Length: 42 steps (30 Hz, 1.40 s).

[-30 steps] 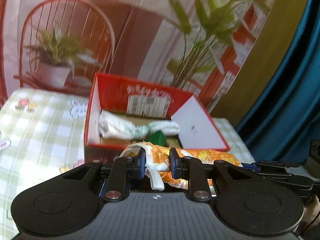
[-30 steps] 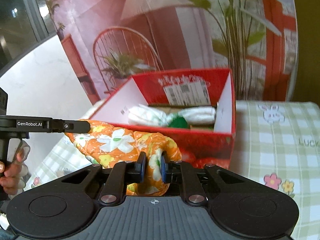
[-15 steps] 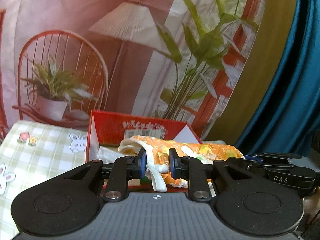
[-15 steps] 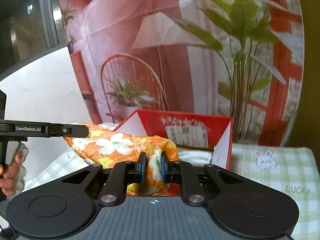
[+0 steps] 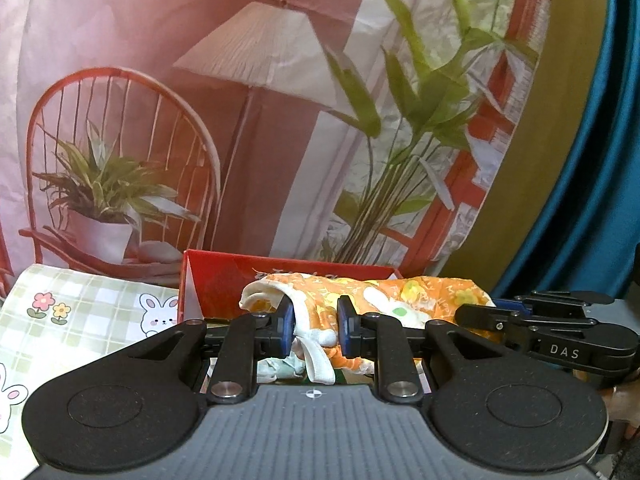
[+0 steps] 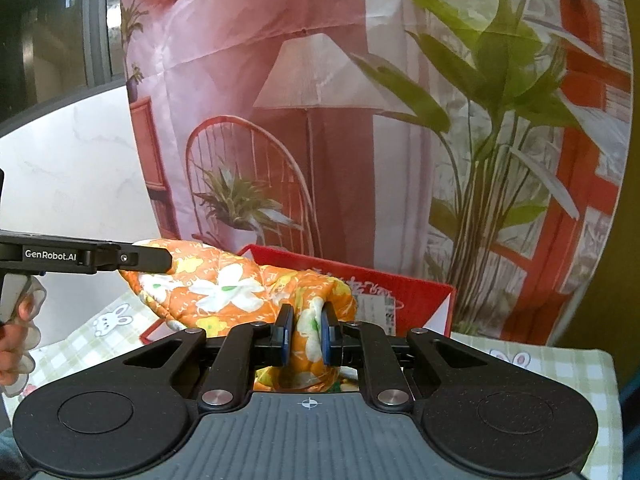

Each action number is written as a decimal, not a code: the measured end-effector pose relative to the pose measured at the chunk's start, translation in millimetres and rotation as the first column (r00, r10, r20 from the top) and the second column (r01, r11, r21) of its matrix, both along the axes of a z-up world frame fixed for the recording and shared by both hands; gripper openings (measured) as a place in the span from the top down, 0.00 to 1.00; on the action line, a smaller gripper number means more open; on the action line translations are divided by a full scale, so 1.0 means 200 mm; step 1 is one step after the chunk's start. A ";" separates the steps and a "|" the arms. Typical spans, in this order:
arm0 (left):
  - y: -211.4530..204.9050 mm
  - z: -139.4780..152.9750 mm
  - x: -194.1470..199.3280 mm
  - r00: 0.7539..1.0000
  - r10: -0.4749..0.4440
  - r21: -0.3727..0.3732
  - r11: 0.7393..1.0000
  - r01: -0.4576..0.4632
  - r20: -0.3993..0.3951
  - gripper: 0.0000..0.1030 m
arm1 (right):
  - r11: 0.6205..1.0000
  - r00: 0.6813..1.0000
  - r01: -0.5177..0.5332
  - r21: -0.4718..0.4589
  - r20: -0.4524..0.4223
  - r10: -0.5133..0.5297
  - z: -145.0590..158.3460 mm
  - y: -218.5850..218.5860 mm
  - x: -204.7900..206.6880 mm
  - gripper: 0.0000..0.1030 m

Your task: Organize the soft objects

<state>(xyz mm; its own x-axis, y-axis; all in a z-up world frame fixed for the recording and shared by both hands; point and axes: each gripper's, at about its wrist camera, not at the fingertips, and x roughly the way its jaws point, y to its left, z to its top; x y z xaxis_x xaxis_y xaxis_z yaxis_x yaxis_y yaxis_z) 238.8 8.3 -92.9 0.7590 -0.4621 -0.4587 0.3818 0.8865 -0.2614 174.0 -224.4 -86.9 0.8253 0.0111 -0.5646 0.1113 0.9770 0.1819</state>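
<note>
printed backdrop (image 5: 280,120) behind; orange cloth (image 6: 224,284) is pinched by both closed grippers: left (image 5: 316,326) marked "genrobot.ai", right (image 6: 306,334) "das", red box (image 6: 420,300) at 12 o'clock.

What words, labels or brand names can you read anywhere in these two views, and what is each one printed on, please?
"DAS": on the side of the right gripper, seen from the left wrist.
"GenRobot.AI": on the side of the left gripper, seen from the right wrist.
Red box: white printed characters and a white barcode label, both too blurred to read.
Orange floral cloth: small white lettering, too small to read.
Checked tablecloth: only flowers and rabbits show, no words.
</note>
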 end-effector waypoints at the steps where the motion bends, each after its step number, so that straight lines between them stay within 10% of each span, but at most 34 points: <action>1: 0.00 -0.01 0.02 1.000 0.000 0.002 1.000 0.000 -0.006 0.78 | 1.000 1.000 0.000 -0.004 -0.002 0.000 0.00 -0.01 0.02 0.88; 18: -0.05 -0.17 0.25 0.997 0.011 0.080 0.997 -0.004 -0.082 0.78 | 0.998 0.999 -0.004 -0.060 -0.033 0.002 -0.17 -0.09 0.27 0.88; 42: -0.11 -0.45 0.33 0.948 -0.018 0.242 0.965 0.100 -0.317 0.67 | 0.998 0.939 0.012 0.059 -0.343 0.009 -0.61 -0.08 0.36 0.88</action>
<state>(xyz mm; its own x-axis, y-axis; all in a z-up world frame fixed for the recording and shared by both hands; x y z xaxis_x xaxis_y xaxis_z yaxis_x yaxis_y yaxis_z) 305.3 -14.7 -182.9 0.5353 -0.3400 -0.7732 0.3716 0.9169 -0.1459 246.1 -239.9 -208.2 0.5821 0.0520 -0.8115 0.1782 0.9655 0.1898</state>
